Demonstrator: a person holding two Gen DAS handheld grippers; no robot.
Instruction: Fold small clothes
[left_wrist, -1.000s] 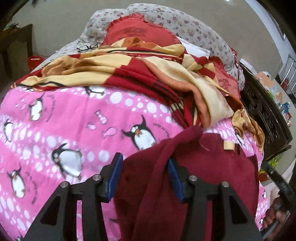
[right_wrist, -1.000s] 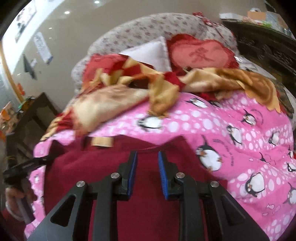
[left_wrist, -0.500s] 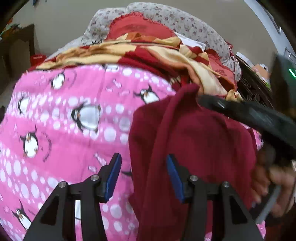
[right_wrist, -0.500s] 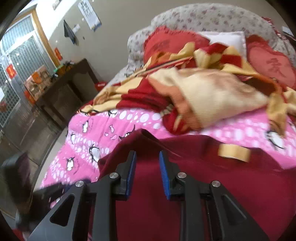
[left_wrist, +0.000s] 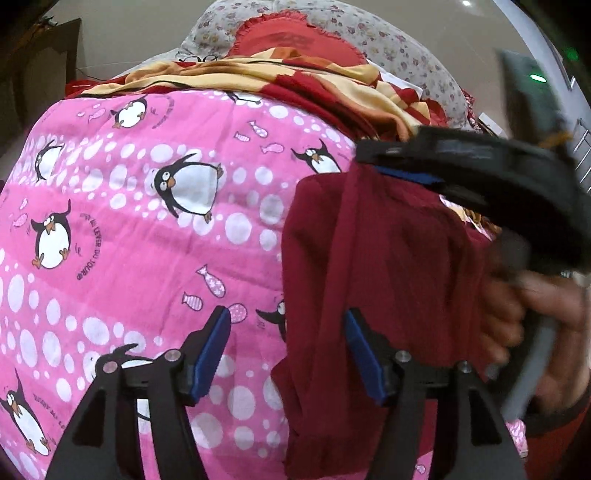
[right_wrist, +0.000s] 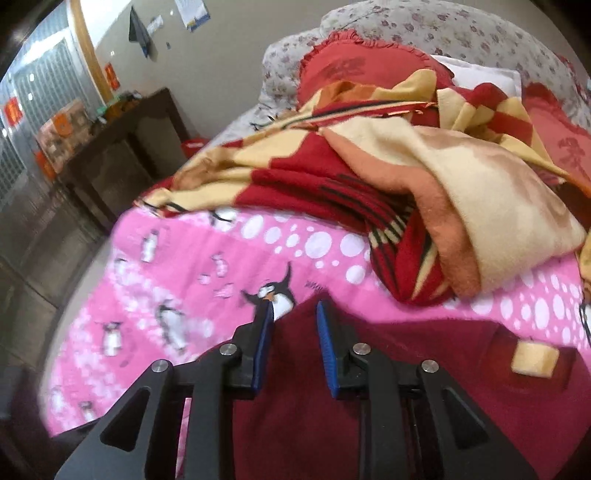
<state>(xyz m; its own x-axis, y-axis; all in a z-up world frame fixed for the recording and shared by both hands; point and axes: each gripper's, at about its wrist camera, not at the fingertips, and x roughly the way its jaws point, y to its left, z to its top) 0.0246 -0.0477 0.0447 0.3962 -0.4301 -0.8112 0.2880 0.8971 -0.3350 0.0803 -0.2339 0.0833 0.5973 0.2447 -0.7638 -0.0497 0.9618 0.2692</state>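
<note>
A pink penguin-print bedsheet (left_wrist: 147, 229) covers the bed. The left gripper (left_wrist: 288, 350) has just been opening; its jaws stand wide apart, with the edge of the maroon garment (left_wrist: 388, 258) between them beside the right pad. The right gripper (right_wrist: 295, 347) has its jaws partly apart astride a raised fold of the garment; whether they pinch it I cannot tell. A red-and-cream blanket (right_wrist: 424, 192) lies beyond.
</note>
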